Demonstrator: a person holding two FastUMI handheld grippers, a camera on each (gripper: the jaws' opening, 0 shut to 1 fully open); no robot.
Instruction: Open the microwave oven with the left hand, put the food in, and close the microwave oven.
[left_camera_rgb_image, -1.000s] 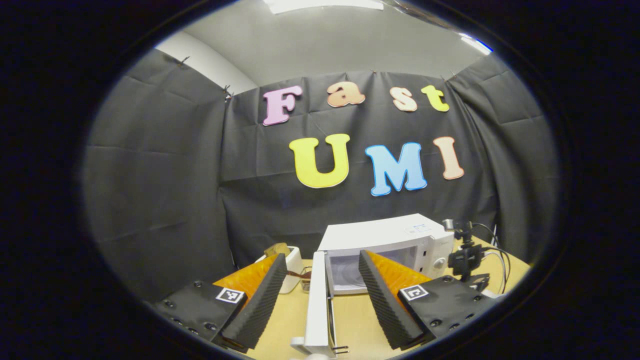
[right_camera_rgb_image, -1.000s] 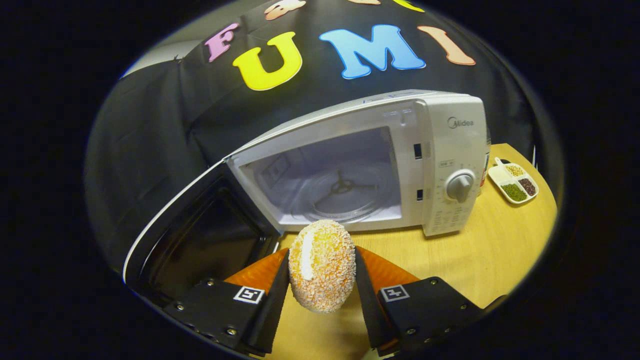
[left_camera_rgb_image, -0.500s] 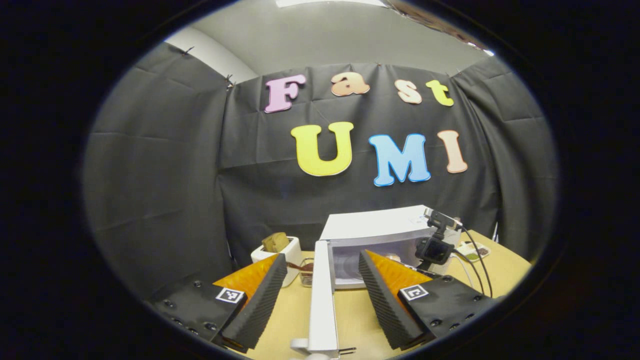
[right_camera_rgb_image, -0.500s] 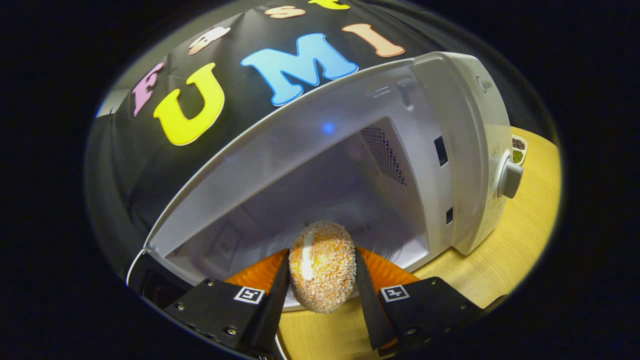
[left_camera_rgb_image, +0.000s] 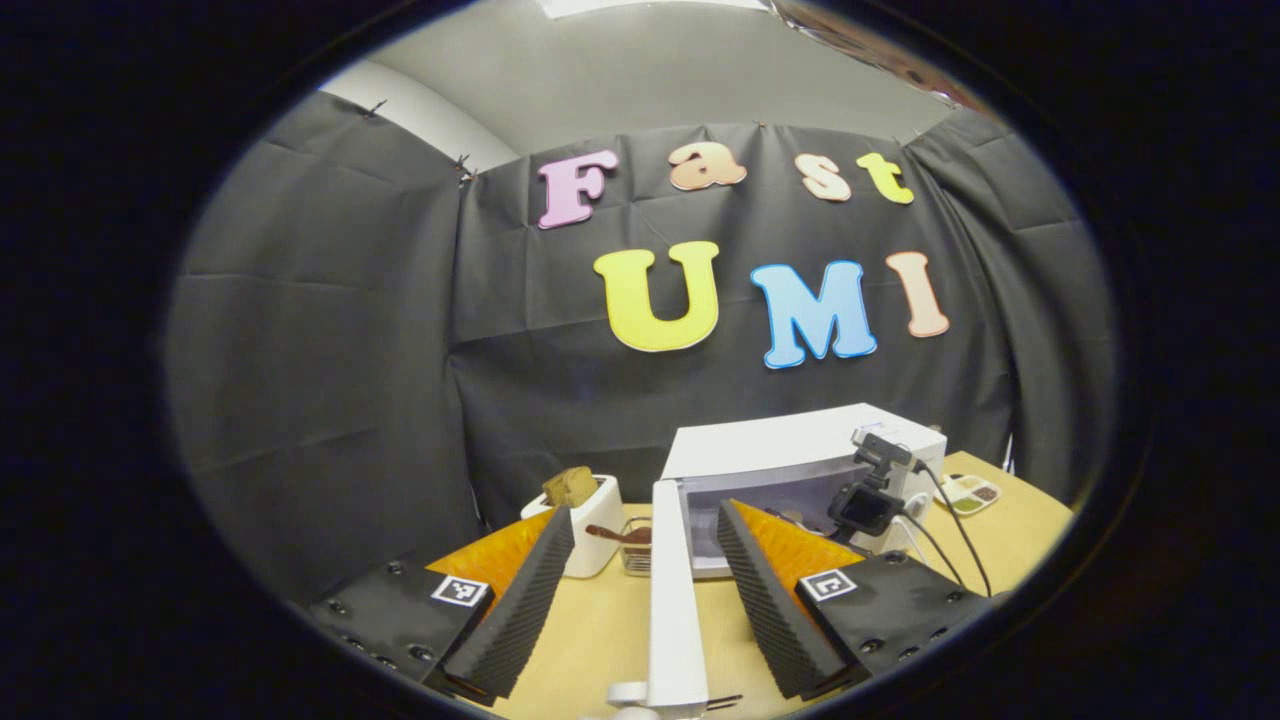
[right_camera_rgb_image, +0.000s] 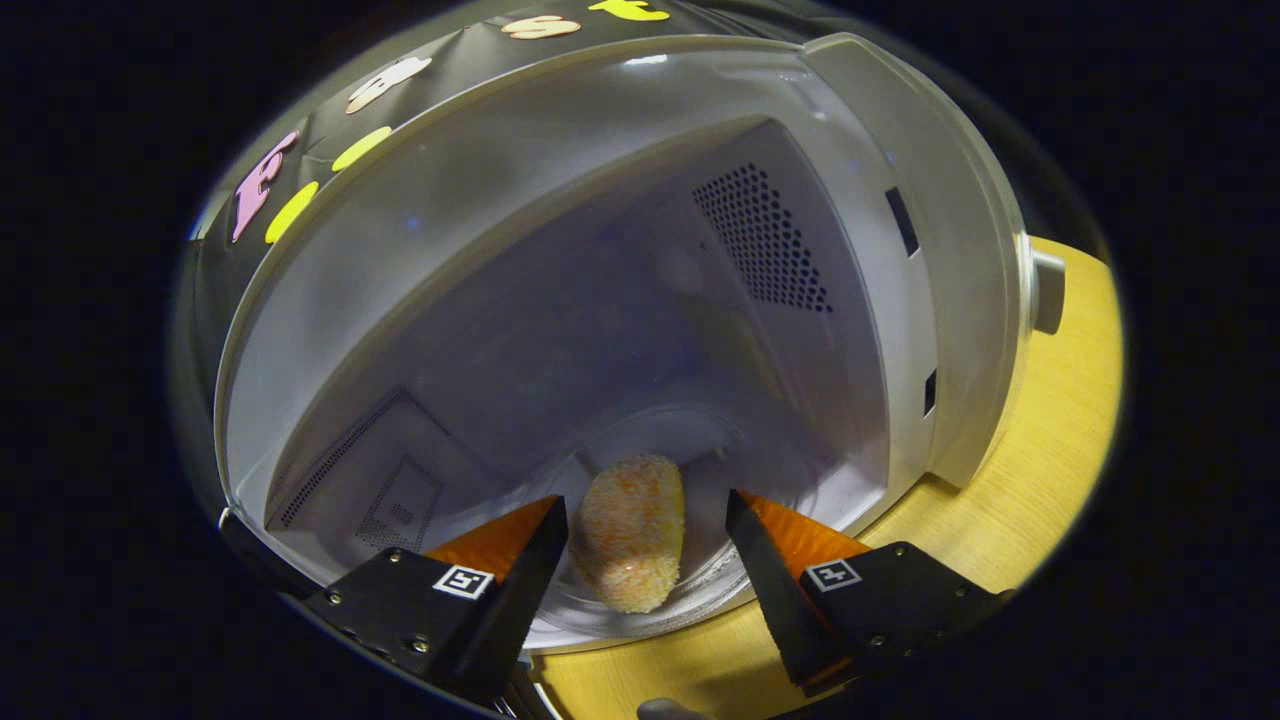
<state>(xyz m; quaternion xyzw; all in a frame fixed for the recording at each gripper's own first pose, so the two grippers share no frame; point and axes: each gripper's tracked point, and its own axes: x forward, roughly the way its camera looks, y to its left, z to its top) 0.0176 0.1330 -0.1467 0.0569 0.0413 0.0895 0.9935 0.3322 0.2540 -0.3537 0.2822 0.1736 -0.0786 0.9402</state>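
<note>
Microwave oven (right_camera_rgb_image: 900, 200) stands open on the wooden table (right_camera_rgb_image: 1060, 420). Right gripper view looks straight into its pale cavity: perforated vent panel on the right wall, glass turntable (right_camera_rgb_image: 700, 590) on the floor. The food (right_camera_rgb_image: 630, 545), a crumb-coated oval roll, lies on the turntable near the front edge. Right gripper (right_camera_rgb_image: 645, 560) reaches into the opening, jaws spread wide, a gap on each side of the roll; neither finger touches it. Control knob (right_camera_rgb_image: 1045, 290) sticks out on the right front panel.

Left gripper view stands farther back and takes in the whole setup. Microwave oven (left_camera_rgb_image: 800, 445) sits at the far middle of the table (left_camera_rgb_image: 600, 630), its door (left_camera_rgb_image: 675, 600) swung out toward the camera and seen edge-on between the fingers. Left gripper (left_camera_rgb_image: 645, 590) is wide open, holding nothing, one finger either side of the door edge, not touching it. The other gripper's camera and cable (left_camera_rgb_image: 870, 495) show in front of the oven's mouth. Left of the oven: a white toaster (left_camera_rgb_image: 580, 530) with a slice in its slot, and a small glass jar (left_camera_rgb_image: 635, 545) beside it. Far right, a small divided dish (left_camera_rgb_image: 965, 492) with grains.
</note>
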